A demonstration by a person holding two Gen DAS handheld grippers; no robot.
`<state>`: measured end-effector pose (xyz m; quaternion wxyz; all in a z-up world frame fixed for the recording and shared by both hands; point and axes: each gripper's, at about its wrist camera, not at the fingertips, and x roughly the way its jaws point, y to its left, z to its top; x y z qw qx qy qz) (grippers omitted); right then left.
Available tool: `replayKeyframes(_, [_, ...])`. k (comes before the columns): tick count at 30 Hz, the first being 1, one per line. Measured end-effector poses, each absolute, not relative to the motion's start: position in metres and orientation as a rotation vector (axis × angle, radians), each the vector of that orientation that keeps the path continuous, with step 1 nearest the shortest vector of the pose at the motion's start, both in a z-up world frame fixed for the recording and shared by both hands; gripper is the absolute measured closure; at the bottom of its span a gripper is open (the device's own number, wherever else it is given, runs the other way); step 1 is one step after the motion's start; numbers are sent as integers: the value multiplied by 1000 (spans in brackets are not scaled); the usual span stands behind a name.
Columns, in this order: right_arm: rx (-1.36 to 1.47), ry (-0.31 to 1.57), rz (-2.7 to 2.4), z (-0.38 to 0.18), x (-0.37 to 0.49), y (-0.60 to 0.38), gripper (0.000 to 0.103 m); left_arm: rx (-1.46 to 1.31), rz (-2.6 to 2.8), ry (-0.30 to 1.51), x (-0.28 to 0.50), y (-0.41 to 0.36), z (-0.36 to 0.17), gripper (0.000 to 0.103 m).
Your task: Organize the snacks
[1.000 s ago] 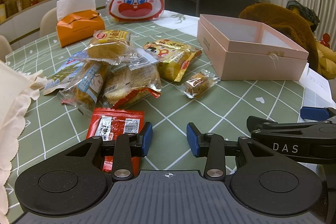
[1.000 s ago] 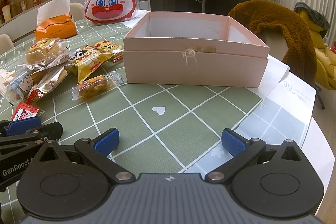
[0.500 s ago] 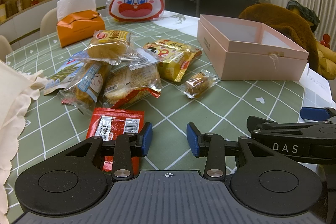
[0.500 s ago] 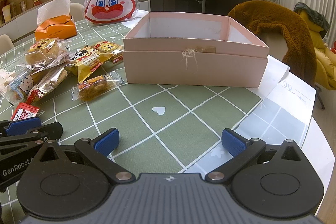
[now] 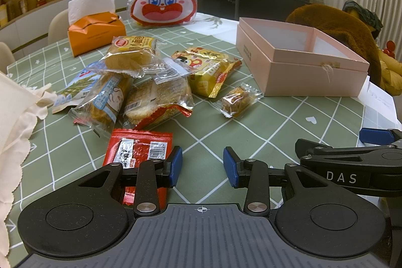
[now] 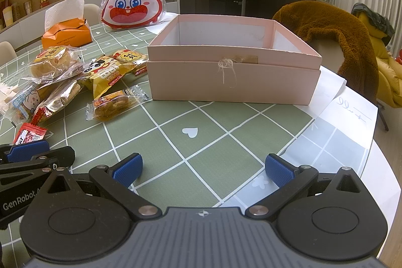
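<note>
Left gripper (image 5: 202,165): jaws partly apart, nothing between them. Right gripper (image 6: 203,168): jaws wide apart, nothing held. Red packet (image 5: 137,151) lies flat at 11 o'clock of the left gripper, just beside its tip. Pink box (image 6: 233,67) stands at 12 o'clock of the right gripper. Judged light, thin, crinkly, slippery foil; pinch a free edge.

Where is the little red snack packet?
The red packet lies flat on the green tablecloth, just ahead of the left gripper, nearest of the snack pile.
</note>
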<state>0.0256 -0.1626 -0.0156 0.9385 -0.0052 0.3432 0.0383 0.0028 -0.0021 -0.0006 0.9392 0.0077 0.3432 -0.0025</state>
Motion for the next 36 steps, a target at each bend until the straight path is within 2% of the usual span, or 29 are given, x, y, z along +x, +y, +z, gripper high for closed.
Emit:
replayKeyframes(9, [-18,714,95,-16,27,-165,0,19,1,726,5,-3,2,61])
replayKeyframes(13, [-42,795,152,-3,37,-166,0,-57,-20,823,16,12,17,75])
replayKeyframes(18, [-56,882,172,-4,42,-169,0,-171,-14,857,22,38,35,75])
replayKeyframes(28, [-51,998,146,2,52,-163,0,-414,41,726,59,144,90,75])
replayKeyframes(34, [-97,1020,218,5,57,-155,1,-445,46,799,65,161,83,75])
replayKeyframes(36, [-92,1017,239,8,60,-151,5,-417,-16,852,60,152,74,75])
